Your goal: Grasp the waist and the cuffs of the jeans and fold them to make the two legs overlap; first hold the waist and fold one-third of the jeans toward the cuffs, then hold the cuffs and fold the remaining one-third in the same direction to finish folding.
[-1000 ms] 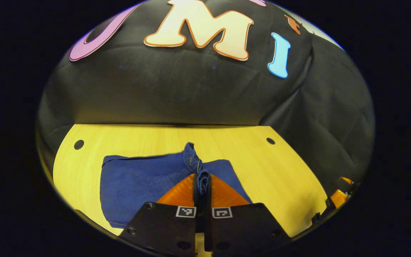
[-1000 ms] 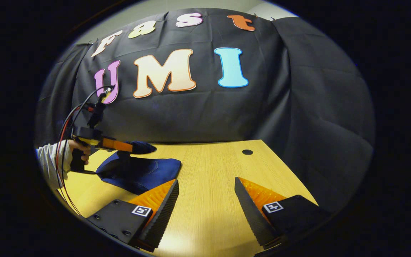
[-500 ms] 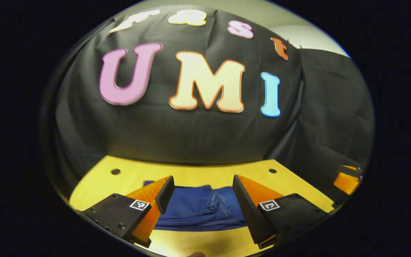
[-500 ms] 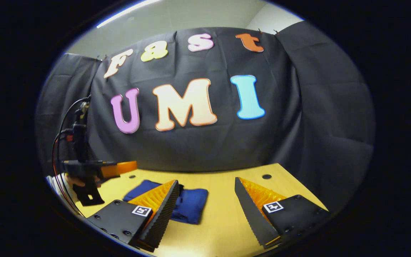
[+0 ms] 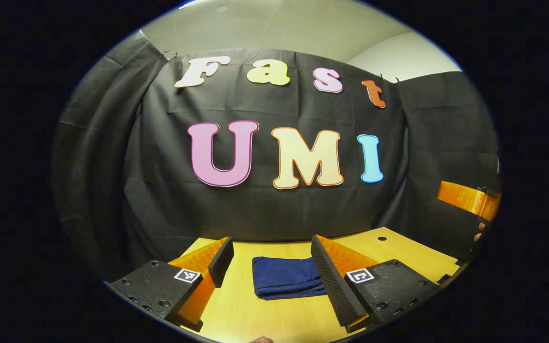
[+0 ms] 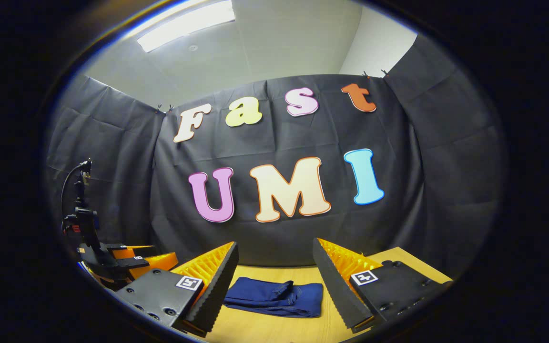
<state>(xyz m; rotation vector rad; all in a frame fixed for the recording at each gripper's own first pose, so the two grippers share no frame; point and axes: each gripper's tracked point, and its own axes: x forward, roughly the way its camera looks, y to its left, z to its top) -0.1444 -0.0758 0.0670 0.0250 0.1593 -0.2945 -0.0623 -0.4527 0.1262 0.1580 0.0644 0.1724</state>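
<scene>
The dark blue jeans (image 5: 286, 277) lie folded into a compact bundle on the wooden table (image 5: 398, 252). In the left gripper view my left gripper (image 5: 270, 271) is open, raised and back from the jeans, with nothing between its orange fingers. My right gripper (image 6: 274, 278) is open too, also back from the jeans (image 6: 274, 296), which lie flat beyond its fingertips. In the right gripper view the left gripper (image 6: 131, 259) appears at the far left, off the cloth. The right gripper's orange finger (image 5: 465, 197) juts in at the far right of the left gripper view.
The table has a round hole (image 5: 382, 238) near its far right corner. Black cloth closes the booth behind and to both sides. Cables (image 6: 72, 181) rise from the left gripper's body.
My left gripper let go of the jeans' edge, opened and drew back and up. The right gripper also pulled back and tilted up. The jeans now lie folded flat on the table.
</scene>
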